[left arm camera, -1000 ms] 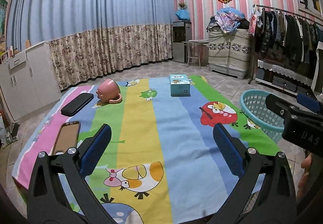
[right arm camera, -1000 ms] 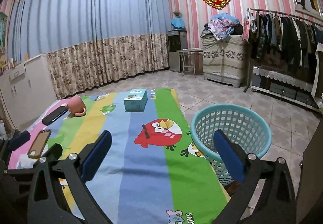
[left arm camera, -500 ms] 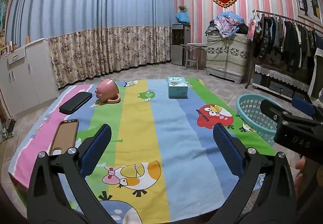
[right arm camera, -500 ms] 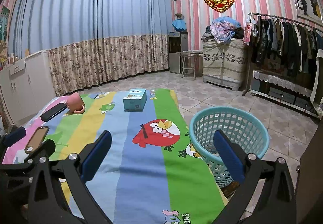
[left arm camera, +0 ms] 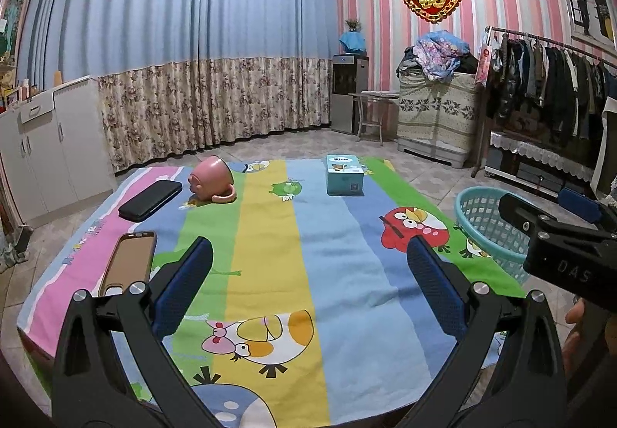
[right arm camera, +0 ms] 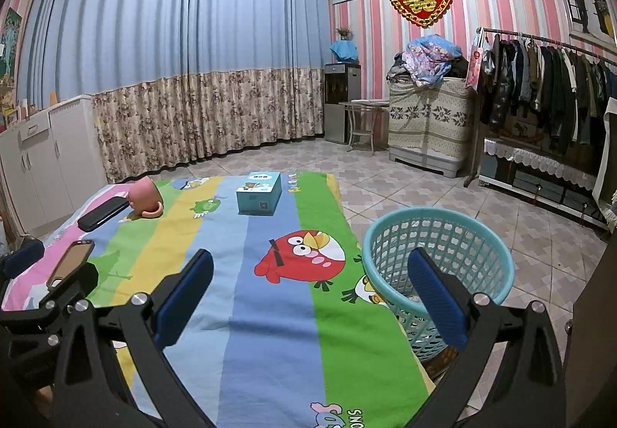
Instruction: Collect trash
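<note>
A teal mesh basket (right arm camera: 437,262) stands on the floor at the table's right edge; it also shows in the left wrist view (left arm camera: 488,223). On the striped cartoon cloth (left arm camera: 270,243) lie a teal box (left arm camera: 344,174), a tipped pink mug (left arm camera: 211,179), a black case (left arm camera: 150,199) and a phone (left arm camera: 127,263). The box (right arm camera: 259,192), mug (right arm camera: 144,197) and phone (right arm camera: 71,262) also show in the right wrist view. My left gripper (left arm camera: 308,281) is open and empty above the cloth's near part. My right gripper (right arm camera: 308,285) is open and empty, its right finger in front of the basket.
White cabinets (left arm camera: 42,142) stand at the left. A clothes rack (right arm camera: 547,88) and a covered chest with piled bedding (right arm camera: 428,127) line the right wall. Tiled floor (right arm camera: 405,189) lies beyond the table. The right gripper's body (left arm camera: 559,250) shows at the left view's right edge.
Both grippers have pulled back and risen slightly, so the table looks a little farther. Both stay open and empty. Nothing on the cloth moved.
</note>
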### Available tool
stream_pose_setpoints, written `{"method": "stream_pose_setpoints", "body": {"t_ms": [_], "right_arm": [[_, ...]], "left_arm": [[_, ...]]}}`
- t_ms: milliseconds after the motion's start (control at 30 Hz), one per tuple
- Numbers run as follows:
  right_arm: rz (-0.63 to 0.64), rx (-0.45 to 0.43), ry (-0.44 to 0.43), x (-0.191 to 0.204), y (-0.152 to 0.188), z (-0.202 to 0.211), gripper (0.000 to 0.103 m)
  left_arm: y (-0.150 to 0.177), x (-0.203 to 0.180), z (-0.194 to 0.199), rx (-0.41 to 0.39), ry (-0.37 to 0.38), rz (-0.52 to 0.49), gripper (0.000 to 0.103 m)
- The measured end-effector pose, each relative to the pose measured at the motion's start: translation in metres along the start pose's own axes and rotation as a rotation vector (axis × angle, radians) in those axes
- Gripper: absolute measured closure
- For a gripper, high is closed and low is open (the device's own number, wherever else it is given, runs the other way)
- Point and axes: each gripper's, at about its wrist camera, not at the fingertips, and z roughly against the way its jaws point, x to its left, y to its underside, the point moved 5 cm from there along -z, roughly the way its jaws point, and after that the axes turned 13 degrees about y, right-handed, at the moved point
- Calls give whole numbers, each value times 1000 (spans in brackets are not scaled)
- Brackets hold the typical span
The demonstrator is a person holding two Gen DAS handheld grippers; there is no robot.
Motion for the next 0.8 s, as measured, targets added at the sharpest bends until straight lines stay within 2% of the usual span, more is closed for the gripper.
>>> {"method": "stream_pose_setpoints", "body": {"t_ms": [800], "right_arm": [[6,-17,10,-4,-7,3,5]], "left_arm": [[-1,5,1,1,-1,16,6]]}}
